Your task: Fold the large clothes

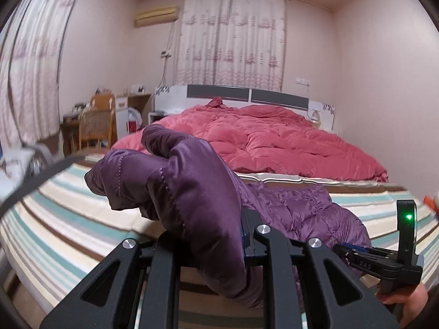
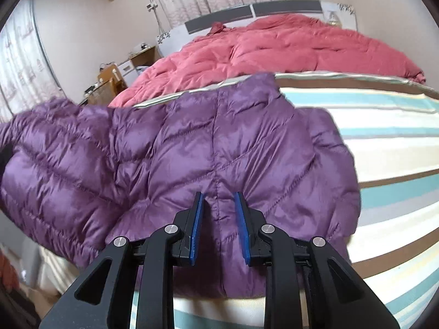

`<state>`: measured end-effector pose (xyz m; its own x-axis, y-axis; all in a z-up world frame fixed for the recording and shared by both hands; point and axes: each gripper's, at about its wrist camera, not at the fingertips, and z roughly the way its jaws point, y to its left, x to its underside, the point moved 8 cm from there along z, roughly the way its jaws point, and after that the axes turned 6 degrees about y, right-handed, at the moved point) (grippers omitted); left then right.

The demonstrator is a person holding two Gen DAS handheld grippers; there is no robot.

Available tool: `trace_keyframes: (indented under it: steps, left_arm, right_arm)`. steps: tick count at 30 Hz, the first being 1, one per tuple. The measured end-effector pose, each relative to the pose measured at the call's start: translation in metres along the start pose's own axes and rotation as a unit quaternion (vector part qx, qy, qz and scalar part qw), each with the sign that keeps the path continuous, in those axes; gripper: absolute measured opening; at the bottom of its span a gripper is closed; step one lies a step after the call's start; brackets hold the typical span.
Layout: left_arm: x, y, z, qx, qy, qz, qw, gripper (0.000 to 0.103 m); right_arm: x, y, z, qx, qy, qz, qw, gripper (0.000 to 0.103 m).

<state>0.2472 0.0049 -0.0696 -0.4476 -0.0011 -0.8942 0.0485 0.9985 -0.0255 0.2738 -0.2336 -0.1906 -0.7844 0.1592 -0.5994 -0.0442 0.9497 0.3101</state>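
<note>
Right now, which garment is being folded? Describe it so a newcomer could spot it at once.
Start at the bed with its striped sheet. Near its foot, in front of the bunched red quilt, lies a puffy jacket. It is the only purple, shiny, stitched piece there, and the left gripper holds one part lifted.

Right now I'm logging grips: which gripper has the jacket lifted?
The left gripper: it is shut on a raised fold of the purple jacket. The right gripper is open, fingers astride the hem on the bed.
</note>
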Motion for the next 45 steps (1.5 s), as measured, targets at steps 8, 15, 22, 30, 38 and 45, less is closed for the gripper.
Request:
trace_keyframes:
  steps: [8,15,22,30,38,45]
  left_arm:
    - [-0.021,-0.046,-0.007,-0.01,-0.015,0.09,0.9958,0.018]
    - [-0.031,-0.089,-0.002,0.024,-0.012,0.119,0.9926,0.021]
    - [-0.029,-0.133,0.008,0.052,-0.003,0.155,0.9866,0.021]
    - [-0.015,-0.178,0.019,0.069,0.018,0.215,0.974,0.021]
    - [0.022,-0.233,0.03,0.073,0.065,0.303,0.948,0.021]
    - [0.06,-0.26,0.031,0.066,0.083,0.357,0.9282,0.026]
  right_arm:
    - [-0.011,-0.045,-0.044,0.011,-0.074,0.081,0.994,0.024]
    - [-0.002,-0.102,-0.053,0.128,-0.055,0.097,0.985,0.023]
    - [0.004,-0.129,-0.062,0.127,-0.063,0.13,0.981,0.023]
    - [0.006,-0.157,-0.075,0.132,-0.079,0.169,0.974,0.023]
    - [0.02,-0.177,-0.085,0.131,-0.081,0.203,0.967,0.023]
    - [0.028,-0.187,-0.086,0.123,-0.078,0.22,0.965,0.023]
